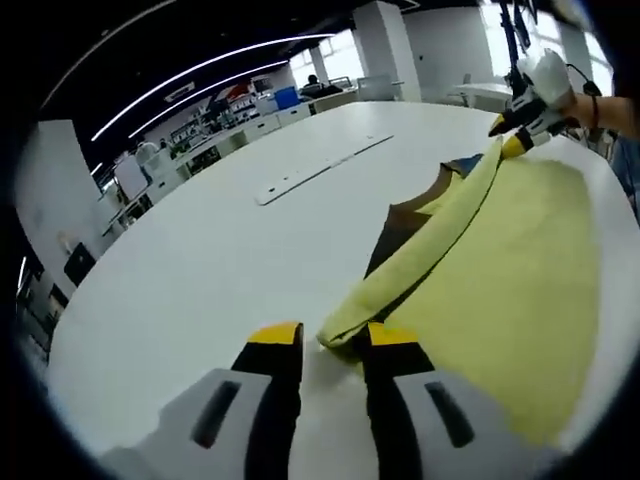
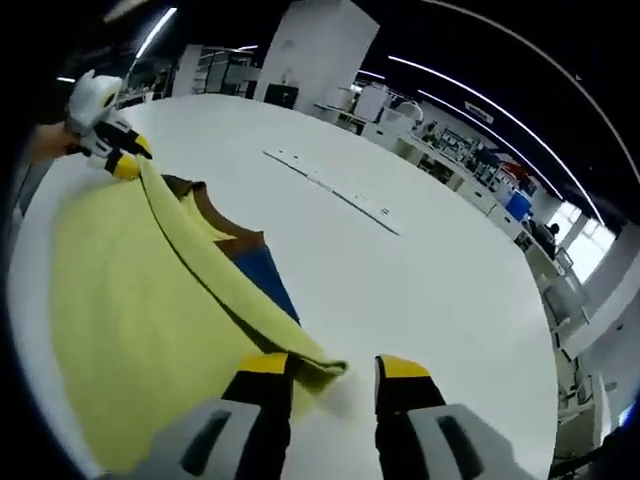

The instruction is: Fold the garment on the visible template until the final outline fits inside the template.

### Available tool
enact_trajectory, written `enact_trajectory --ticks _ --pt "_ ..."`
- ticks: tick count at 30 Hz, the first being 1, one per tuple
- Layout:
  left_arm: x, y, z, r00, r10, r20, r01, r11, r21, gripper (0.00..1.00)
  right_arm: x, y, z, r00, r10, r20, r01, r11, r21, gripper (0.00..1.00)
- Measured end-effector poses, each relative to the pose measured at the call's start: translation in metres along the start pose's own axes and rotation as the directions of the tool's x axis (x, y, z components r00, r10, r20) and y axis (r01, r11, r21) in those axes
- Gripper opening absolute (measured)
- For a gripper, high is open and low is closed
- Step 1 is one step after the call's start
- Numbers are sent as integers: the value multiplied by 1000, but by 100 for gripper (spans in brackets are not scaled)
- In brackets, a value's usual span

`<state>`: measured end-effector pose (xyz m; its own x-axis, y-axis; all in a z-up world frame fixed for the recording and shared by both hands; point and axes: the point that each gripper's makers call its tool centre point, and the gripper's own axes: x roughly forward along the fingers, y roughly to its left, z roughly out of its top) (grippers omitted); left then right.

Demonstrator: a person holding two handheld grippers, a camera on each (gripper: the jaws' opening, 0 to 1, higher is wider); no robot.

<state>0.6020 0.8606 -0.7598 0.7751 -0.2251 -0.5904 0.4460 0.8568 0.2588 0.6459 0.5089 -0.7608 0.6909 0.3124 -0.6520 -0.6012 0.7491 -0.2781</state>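
With both yellow-tipped grippers, left (image 1: pixel 334 340) and right (image 2: pixel 335 368), looking spread beside the soft yellow garment's (image 1: pixel 520 270) rolled edge, the fold could slump back open.

A white table (image 1: pixel 200 270) carries a yellow garment (image 1: pixel 520 290) over a brown-and-blue template (image 2: pixel 262 272).

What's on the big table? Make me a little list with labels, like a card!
table: big, white
shirt: yellow, one edge lifted and folded over
under the shirt: brown and blue parts peek out
left claw: at one end of the folded edge
right claw: at the other end
claws open or shut: cannot tell
strip: long, pale, lying farther off on the table
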Motion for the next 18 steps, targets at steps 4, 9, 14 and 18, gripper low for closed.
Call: enact_trajectory --ticks 4,9,14,18 --pt "11 11 3 999 46 -4 -46 996 -81 19 7 -10 2 999 -42 11 41 996 78 29" --pt "10 20 3 995 95 -15 -96 978 -186 19 12 -19 -2 997 -78 7 76 978 194 28" --pt "4 16 -3 997 73 -2 -69 945 -320 21 9 -17 -6 998 -57 9 53 958 282 30" --pt "-8 16 -7 997 71 -7 -69 934 -350 28 3 -15 -5 999 -33 16 26 950 311 39"
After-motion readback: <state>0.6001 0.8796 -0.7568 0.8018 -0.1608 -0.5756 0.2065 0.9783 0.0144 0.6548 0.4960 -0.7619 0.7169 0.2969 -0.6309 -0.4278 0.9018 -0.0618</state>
